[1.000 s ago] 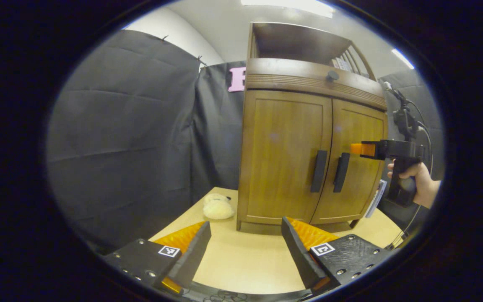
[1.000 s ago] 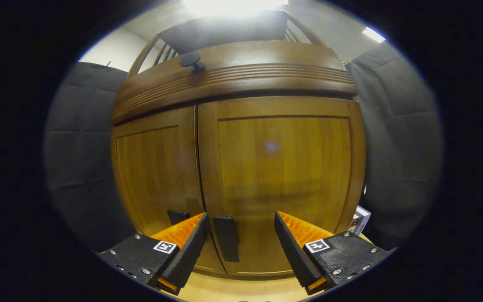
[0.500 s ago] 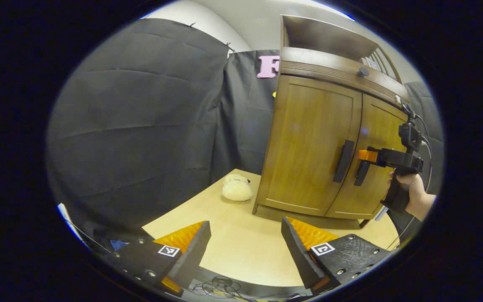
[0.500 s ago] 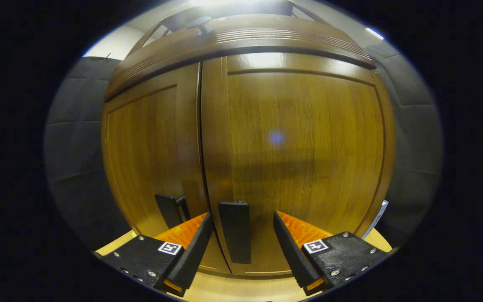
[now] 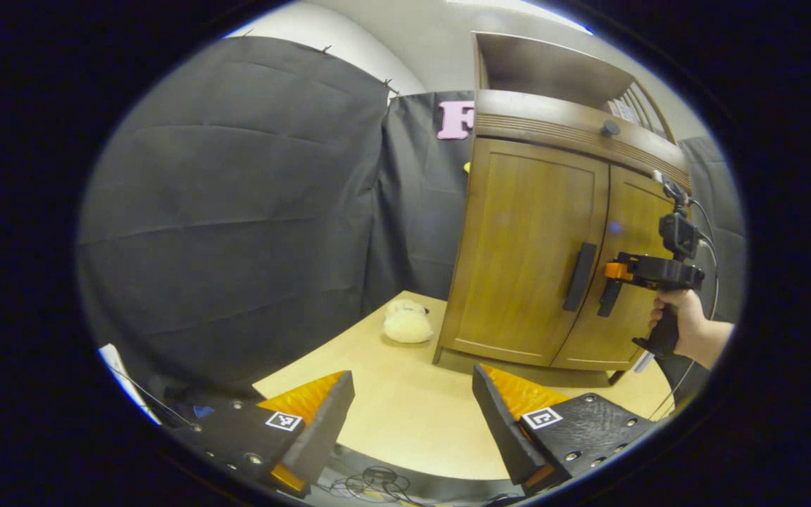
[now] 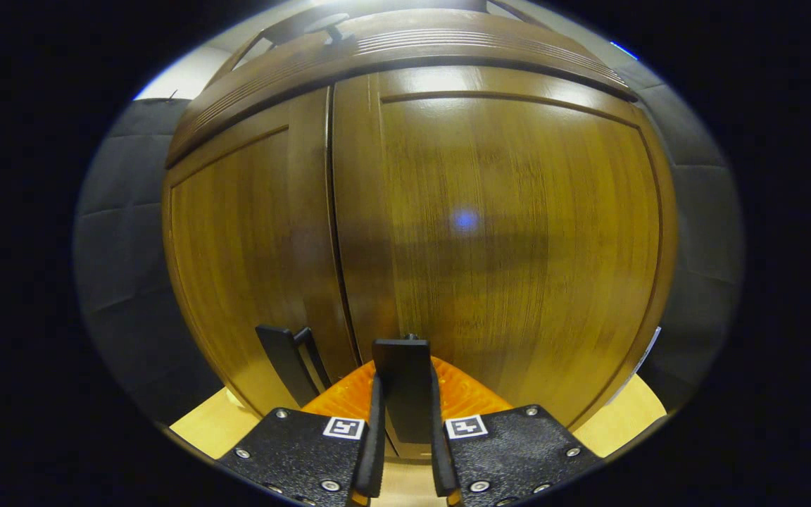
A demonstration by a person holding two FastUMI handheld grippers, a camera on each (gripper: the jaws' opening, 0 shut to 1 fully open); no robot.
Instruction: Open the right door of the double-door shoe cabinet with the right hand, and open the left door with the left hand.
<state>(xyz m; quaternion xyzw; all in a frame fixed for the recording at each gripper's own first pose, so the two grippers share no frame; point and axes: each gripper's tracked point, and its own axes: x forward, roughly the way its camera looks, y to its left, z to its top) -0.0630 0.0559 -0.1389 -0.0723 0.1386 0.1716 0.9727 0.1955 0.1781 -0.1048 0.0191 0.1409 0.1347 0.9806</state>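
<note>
A wooden double-door shoe cabinet (image 5: 529,260) stands on the table, both doors closed. In the right gripper view the right door (image 6: 518,239) looms close, and my right gripper (image 6: 403,415) is shut on its black vertical handle (image 6: 402,377), one finger on each side. The left door's handle (image 6: 280,362) is just left of it. The left gripper view shows the right gripper (image 5: 617,271) at the right handle (image 5: 607,299), held by a hand (image 5: 687,327). My left gripper (image 5: 412,415) hangs open over the table, well short of the left door's handle (image 5: 580,276).
A cream plush toy (image 5: 407,324) lies on the light wood table (image 5: 405,429) beside the cabinet's left corner. A round black knob (image 5: 610,128) sits on the cabinet's top band. Cables lie at the table's near edge (image 5: 370,479).
My right gripper's fingers have closed onto the right door's handle; half a second ago they stood open either side of it. The left gripper has barely shifted.
</note>
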